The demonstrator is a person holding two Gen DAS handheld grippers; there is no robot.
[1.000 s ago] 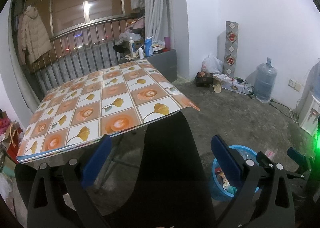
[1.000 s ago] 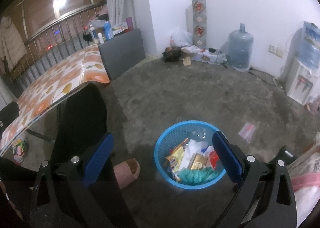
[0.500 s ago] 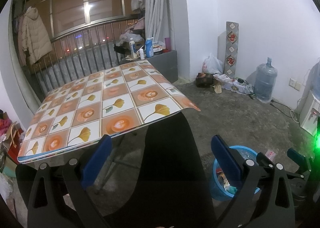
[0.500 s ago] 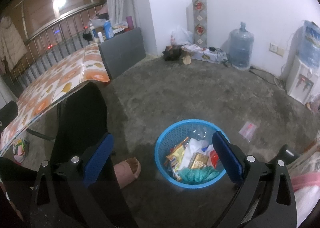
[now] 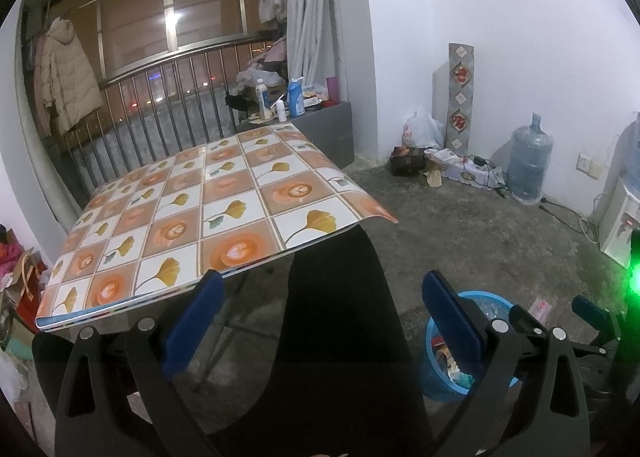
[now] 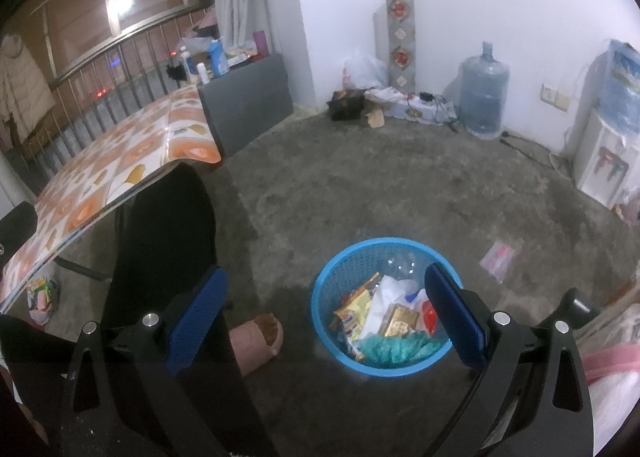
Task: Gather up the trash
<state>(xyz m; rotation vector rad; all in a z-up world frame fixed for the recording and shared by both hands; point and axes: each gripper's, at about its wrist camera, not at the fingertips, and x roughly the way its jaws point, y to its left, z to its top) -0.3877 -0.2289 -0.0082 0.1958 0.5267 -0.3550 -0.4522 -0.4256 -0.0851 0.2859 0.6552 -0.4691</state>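
Right wrist view is looking down at the blue basket (image 6: 384, 299), which is standing on the grey floor (image 6: 360, 185) near the camera, to the right of the person's leg (image 6: 160, 241) and slipper (image 6: 256, 341). The basket is holding a good amount already: snack wrappers (image 6: 354, 309), white paper, something red and a teal crumpled piece at the near side. The table (image 5: 200, 217) with the flower-pattern cover is showing nothing on its top in the left wrist view, so I judge that the collecting is mostly done. One small clear packet (image 6: 500, 257) is lying on the floor, to the right of the basket and a little farther, apart from it; this is probably what is left.

The right gripper (image 6: 326, 317) is hanging above the basket with its blue pads spread wide and nothing between them. The left gripper (image 5: 320, 325) is also gaping wide and carrying nothing, pointing at the near table edge and the leg.
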